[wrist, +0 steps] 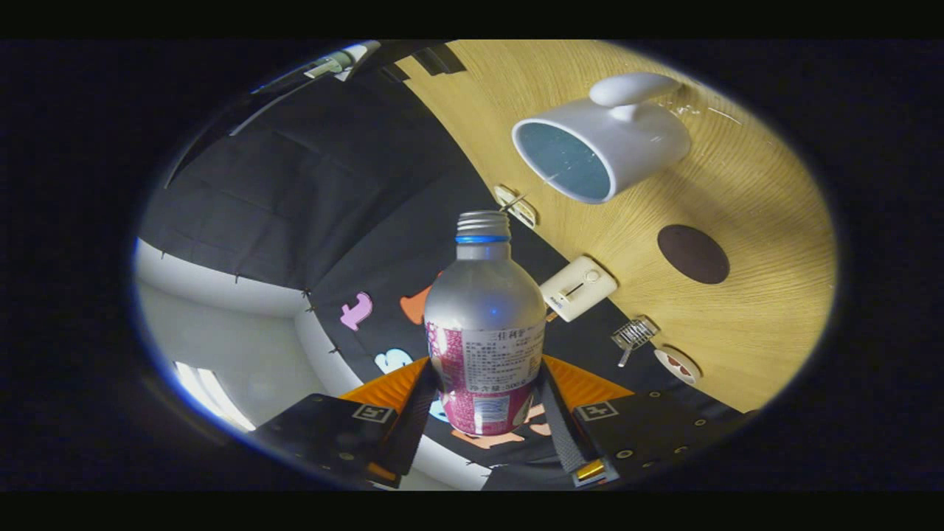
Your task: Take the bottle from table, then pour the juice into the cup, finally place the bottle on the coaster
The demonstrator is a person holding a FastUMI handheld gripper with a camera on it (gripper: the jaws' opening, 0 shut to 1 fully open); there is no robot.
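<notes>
A silver bottle (484,324) with a pink label and an uncapped threaded neck stands between my two fingers, and my gripper (487,402) is shut on its lower body. The whole scene is rolled, so the wooden table (767,295) slants steeply. A white cup (605,144) with a blue inside and a handle sits on the table beyond the bottle's mouth, off to one side. A round dark brown coaster (692,254) lies flat on the table past the cup, apart from it. The bottle is lifted clear of the table.
Along the table's edge are a white switch box (579,287), a small metal clip (634,333), a white round fitting (677,365) and another fitting (515,204) near the bottle's mouth. Black booth cloth hangs behind the bottle.
</notes>
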